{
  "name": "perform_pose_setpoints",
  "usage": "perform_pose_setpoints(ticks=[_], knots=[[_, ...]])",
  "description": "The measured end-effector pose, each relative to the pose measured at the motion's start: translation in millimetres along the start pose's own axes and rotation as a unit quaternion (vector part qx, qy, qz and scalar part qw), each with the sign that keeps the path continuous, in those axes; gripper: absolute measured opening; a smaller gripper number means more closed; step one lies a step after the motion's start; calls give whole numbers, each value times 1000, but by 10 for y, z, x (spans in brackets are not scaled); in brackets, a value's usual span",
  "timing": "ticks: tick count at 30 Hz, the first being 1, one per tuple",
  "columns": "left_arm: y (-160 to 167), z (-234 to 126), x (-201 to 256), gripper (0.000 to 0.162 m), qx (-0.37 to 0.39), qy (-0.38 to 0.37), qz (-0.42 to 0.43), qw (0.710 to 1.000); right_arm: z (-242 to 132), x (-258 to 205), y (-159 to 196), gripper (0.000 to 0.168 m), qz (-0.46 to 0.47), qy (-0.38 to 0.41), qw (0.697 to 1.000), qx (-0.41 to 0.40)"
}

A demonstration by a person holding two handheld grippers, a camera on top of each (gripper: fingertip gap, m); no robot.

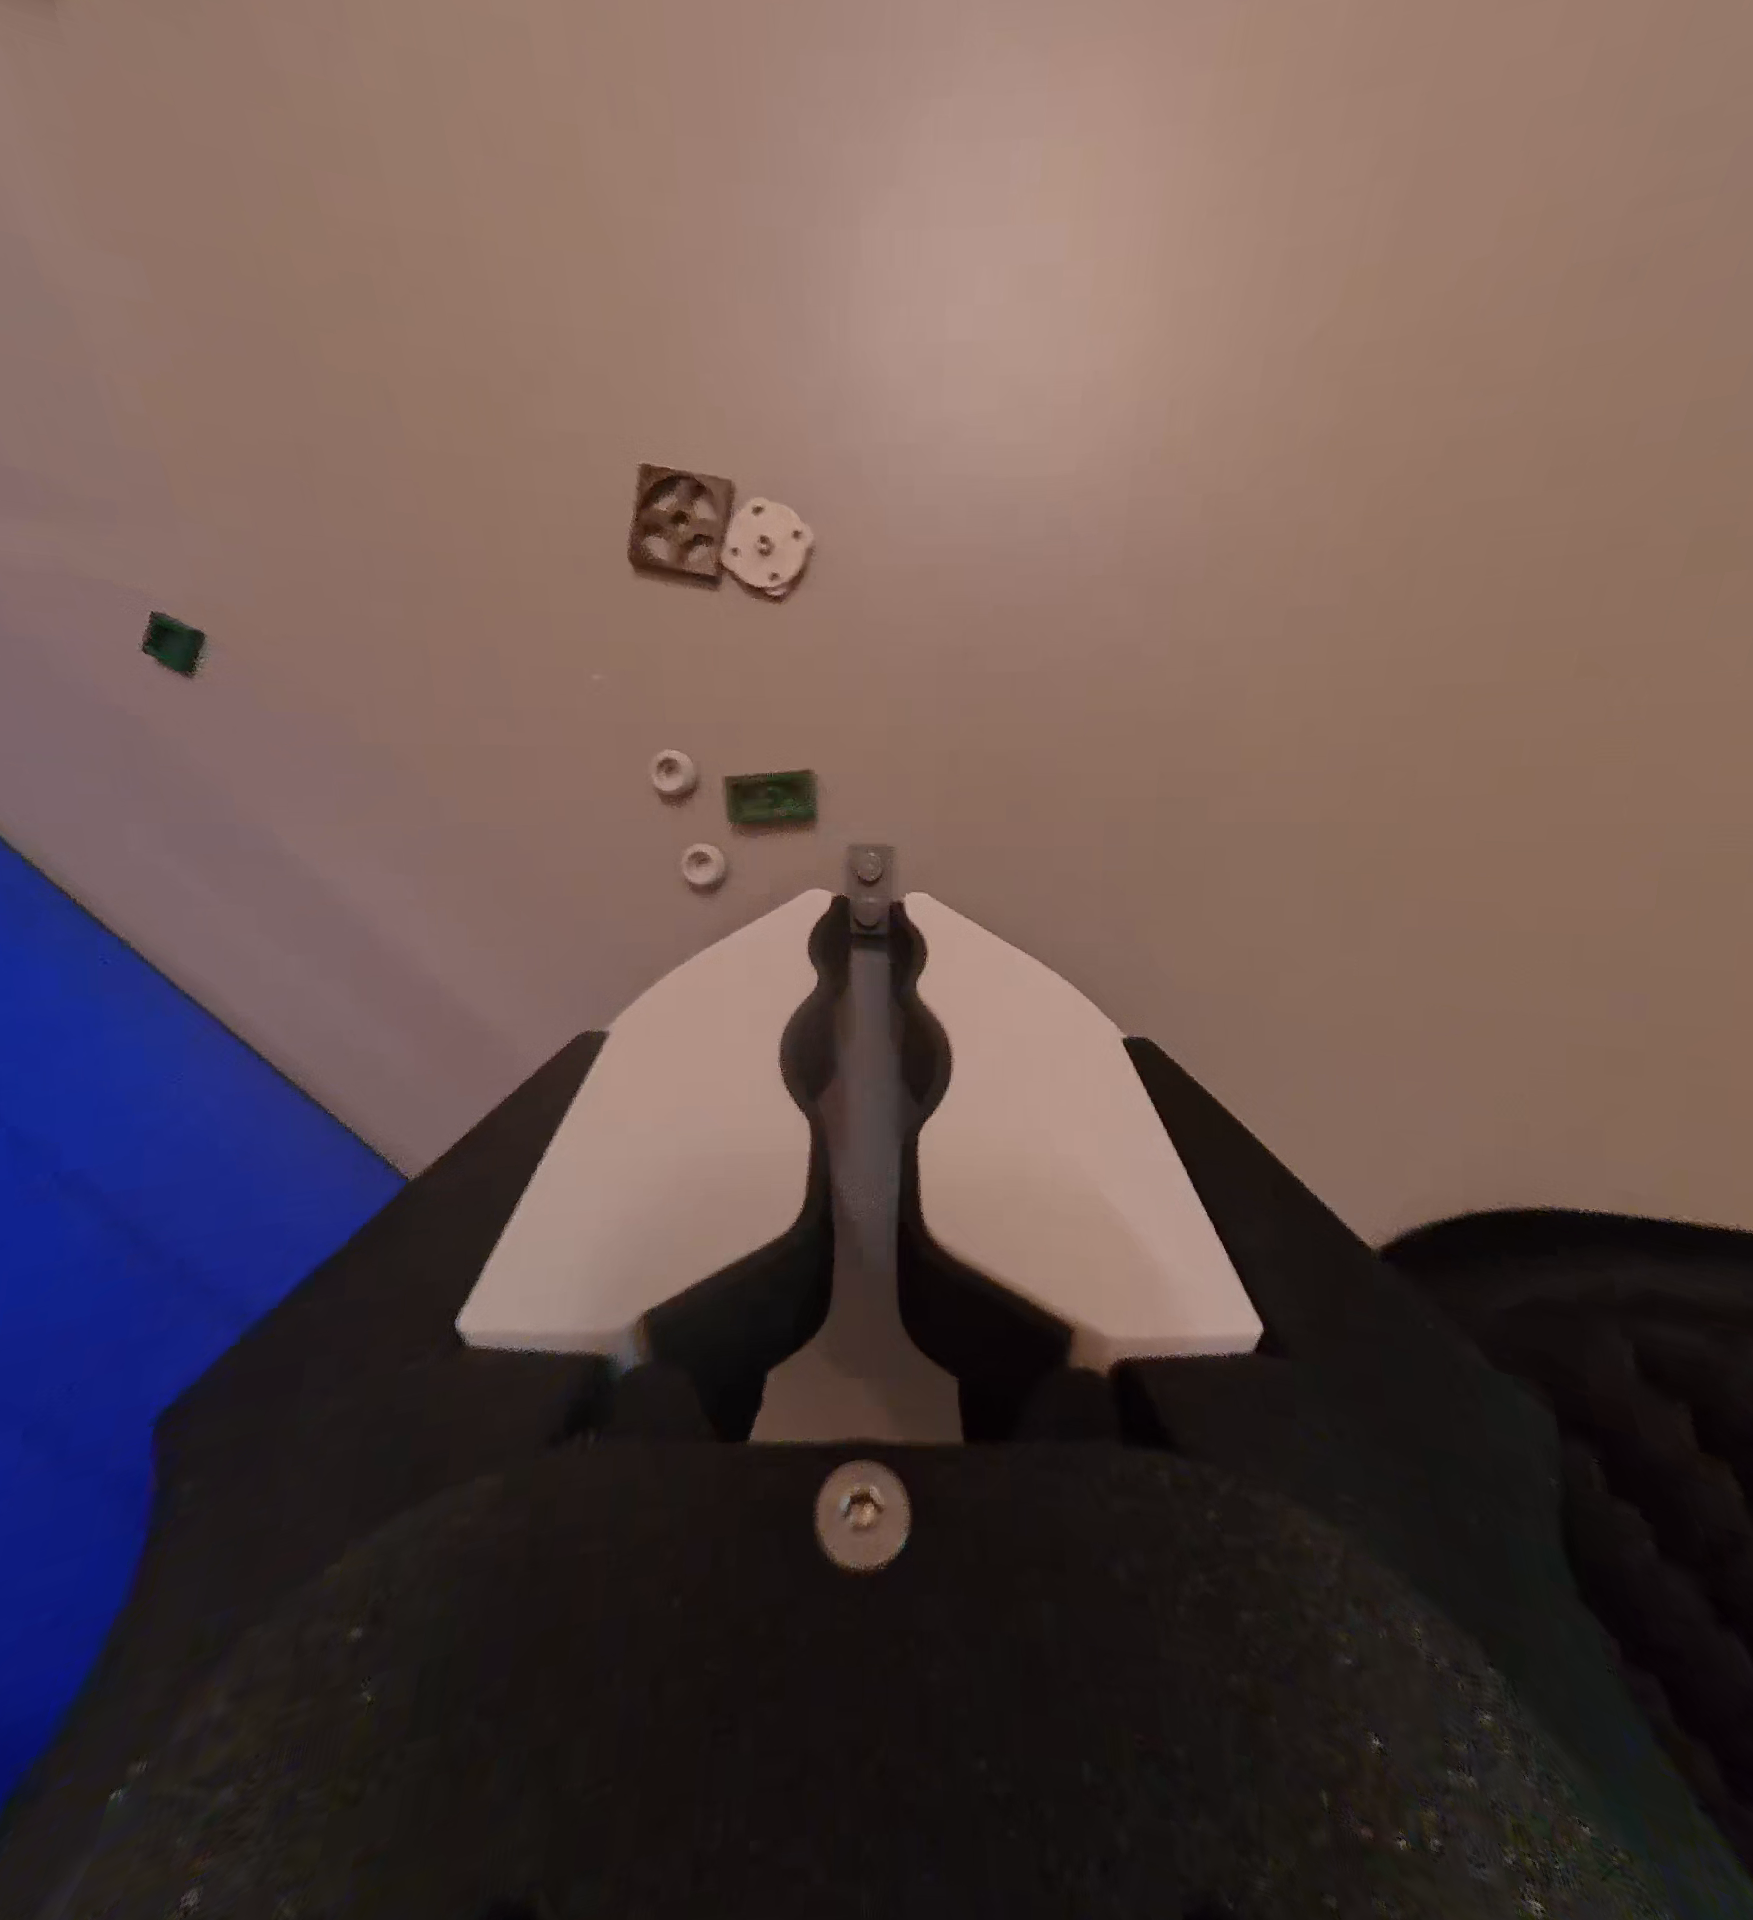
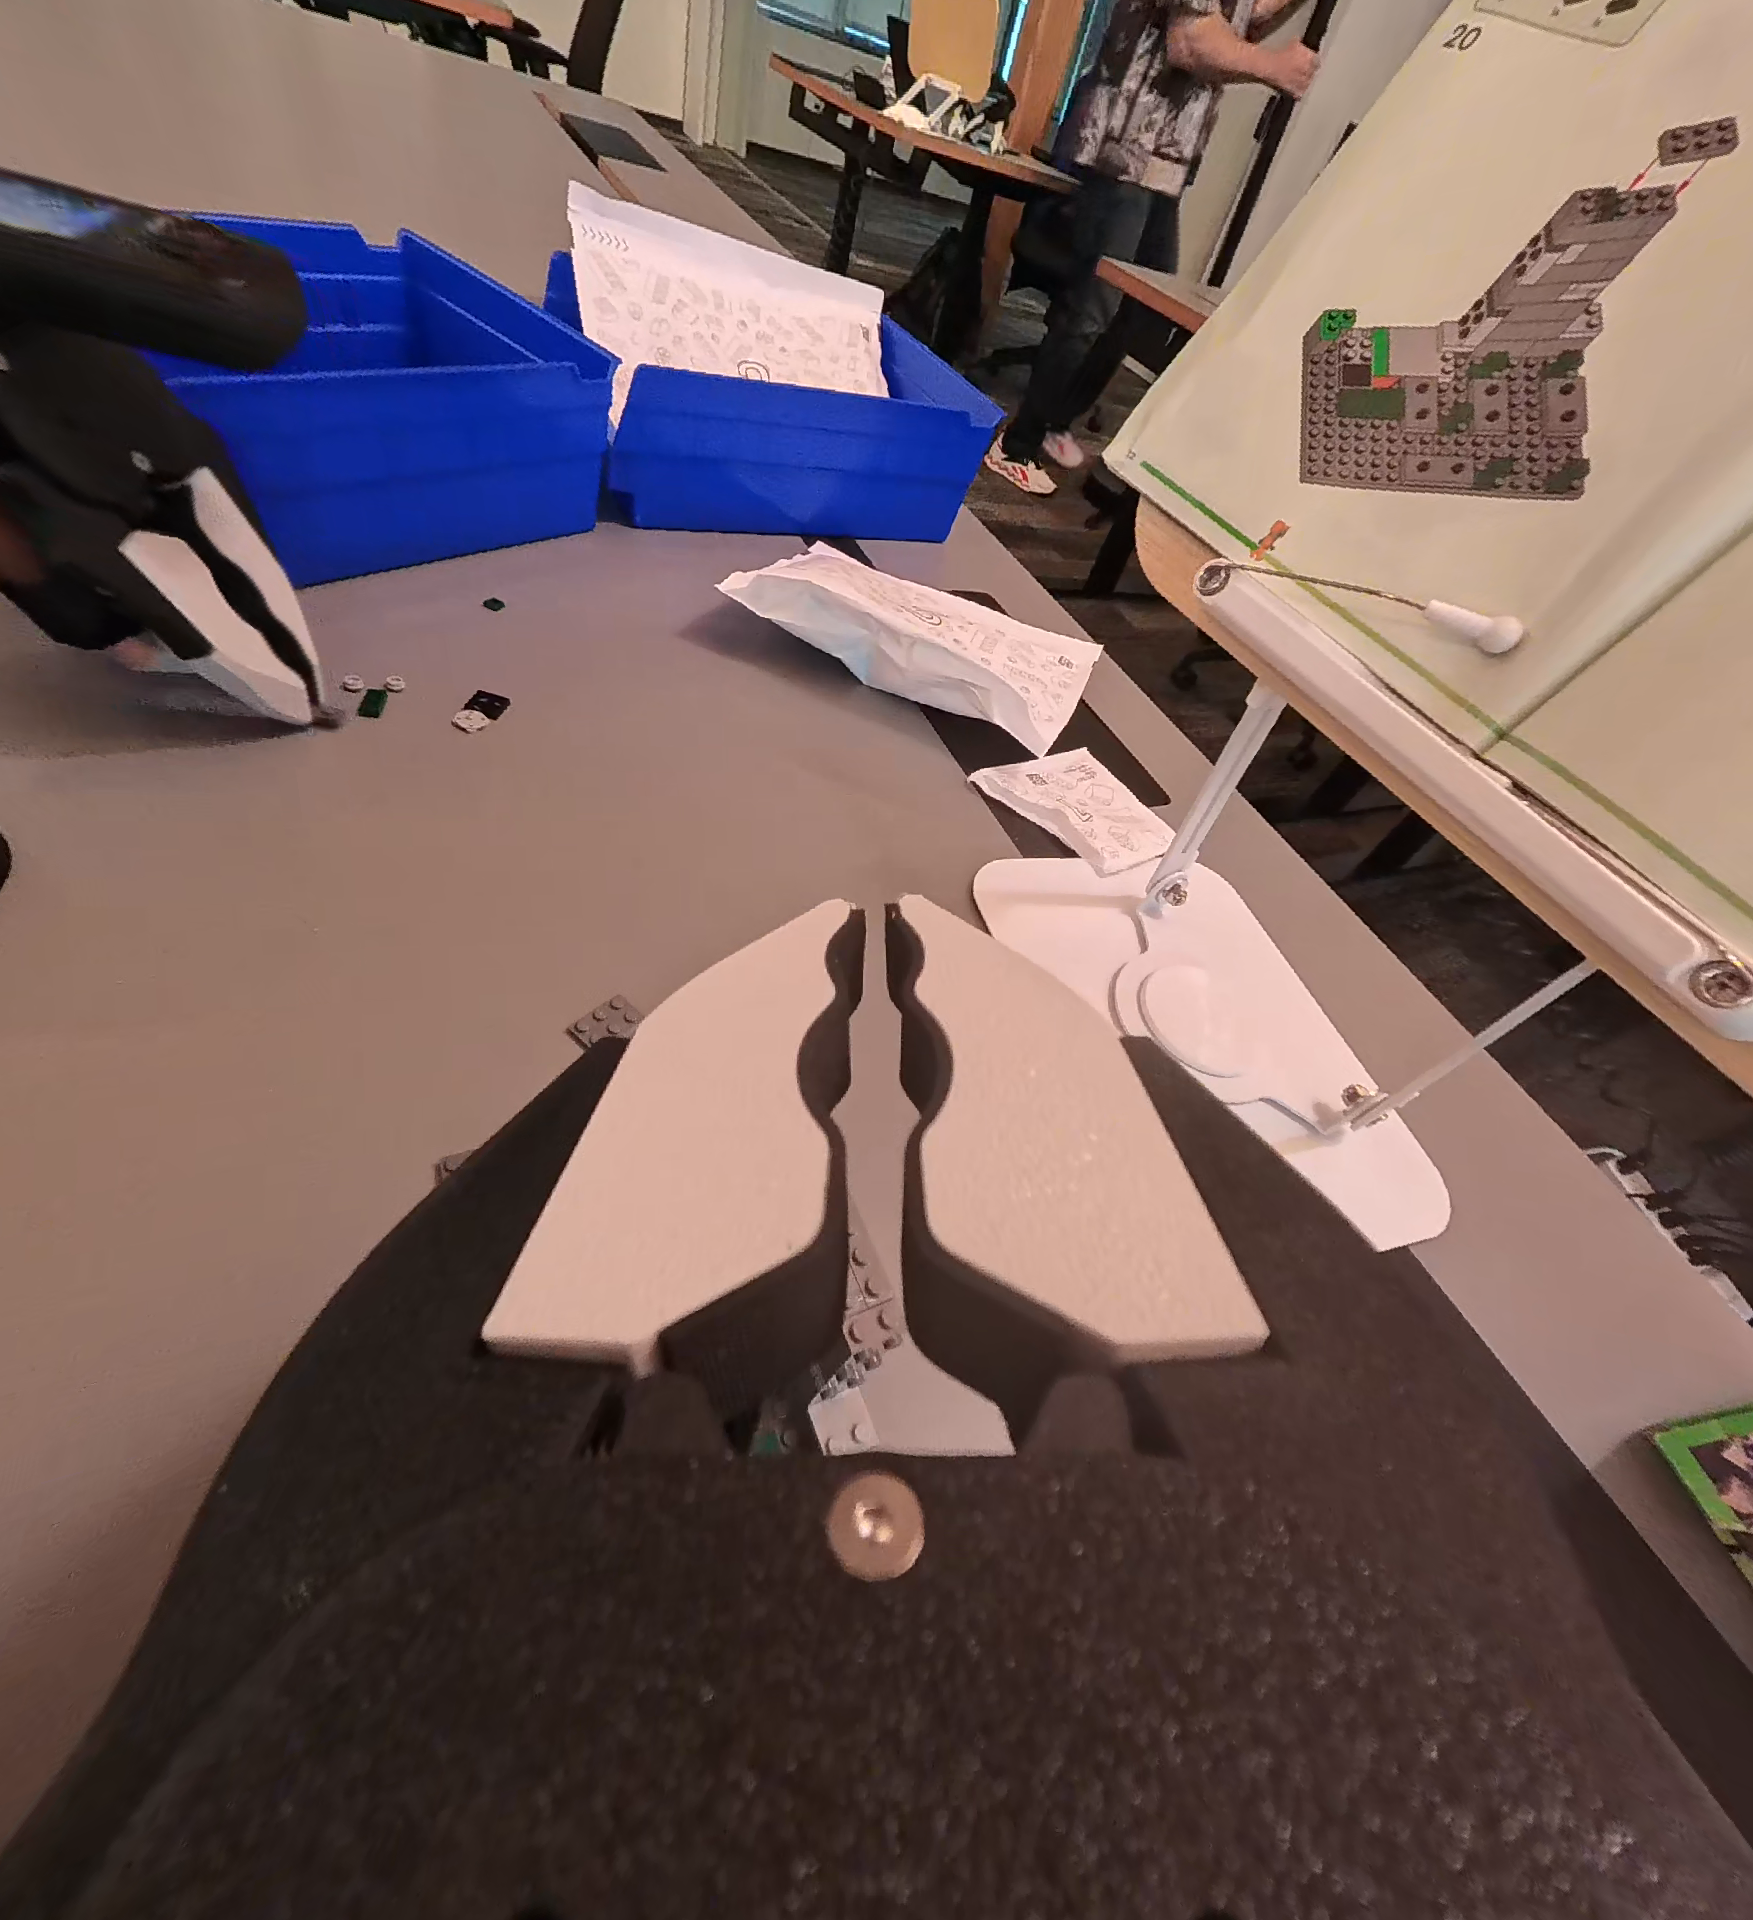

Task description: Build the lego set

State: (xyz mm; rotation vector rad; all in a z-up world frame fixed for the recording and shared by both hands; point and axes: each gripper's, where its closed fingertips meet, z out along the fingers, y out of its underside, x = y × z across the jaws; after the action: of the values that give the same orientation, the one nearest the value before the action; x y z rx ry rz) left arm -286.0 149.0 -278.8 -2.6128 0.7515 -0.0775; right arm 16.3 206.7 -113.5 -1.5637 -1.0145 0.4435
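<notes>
In the left wrist view my left gripper [image 1: 870, 902] is shut on a small grey plate [image 1: 871, 865] at the tabletop; the plate's studded end sticks out past the tips. Just beyond lie a green tile [image 1: 770, 798], two white round rings [image 1: 673, 774] [image 1: 703, 864], a brown square piece [image 1: 680, 523] and a white round plate [image 1: 768, 545]. My right gripper [image 2: 874, 914] is shut and empty above the table. Through its gap a grey brick build [image 2: 861, 1340] shows underneath. A grey plate [image 2: 607, 1018] lies left of its fingers. The left gripper [image 2: 311, 712] shows far left.
Two blue bins [image 2: 415, 416] [image 2: 799, 447] stand at the back, one holding a paper bag. More paper bags [image 2: 913, 644] [image 2: 1074, 816] lie mid-table. An instruction booklet [image 2: 1474, 364] rests on a white stand [image 2: 1215, 1029] at right. A person stands beyond the table. The grippers' ends are close to 35 centimeters from one another. My left gripper's tips are some 7 centimeters from the brown square piece [image 1: 680, 523]. My right wrist view [image 2: 487, 707] looks at it from another angle.
</notes>
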Motion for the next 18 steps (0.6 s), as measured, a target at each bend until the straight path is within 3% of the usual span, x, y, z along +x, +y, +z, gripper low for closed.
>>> perform_pose_setpoints(ticks=[8,13,18], knots=[[-460,-285,776,7,61,57,100,991,-27,14,-27,3,-1,4,1000,2],[-878,-135,1285,7,68,87,179,978,-87,42,-78,3,-6,12,1000,8],[-1296,118,1424,7,56,93,224,968,-125,99,-73,3,-4,20,1000,9]])
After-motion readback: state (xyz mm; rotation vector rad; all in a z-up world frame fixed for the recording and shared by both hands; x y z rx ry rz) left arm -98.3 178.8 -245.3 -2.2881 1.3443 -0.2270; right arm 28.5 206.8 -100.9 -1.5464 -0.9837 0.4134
